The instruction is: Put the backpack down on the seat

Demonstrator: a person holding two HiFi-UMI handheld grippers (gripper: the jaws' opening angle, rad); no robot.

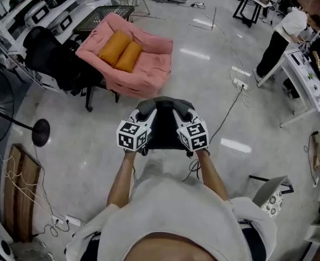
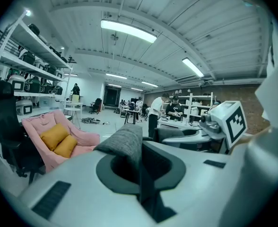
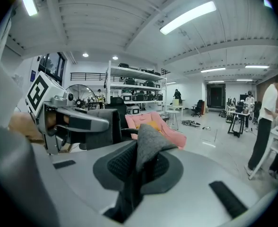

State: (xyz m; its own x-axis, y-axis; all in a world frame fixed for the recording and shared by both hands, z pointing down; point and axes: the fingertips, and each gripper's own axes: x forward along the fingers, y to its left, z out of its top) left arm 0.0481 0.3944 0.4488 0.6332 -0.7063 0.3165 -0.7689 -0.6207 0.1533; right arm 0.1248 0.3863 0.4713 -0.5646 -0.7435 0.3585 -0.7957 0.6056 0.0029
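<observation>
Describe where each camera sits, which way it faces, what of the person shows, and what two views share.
Head view: on the person's head, looking steeply down; both forearms, left gripper and right gripper show, holding the backpack.
Left gripper view: on that gripper, along its jaws shut on backpack fabric; the right gripper shows.
Right gripper view: likewise; the left gripper shows.
Shared: all three see the pink armchair.

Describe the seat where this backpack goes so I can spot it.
Find the white shelving along the left wall. In front of it stands a pink armchair beside a black office chair. Only it is pink, with two orange cushions on it.
</observation>
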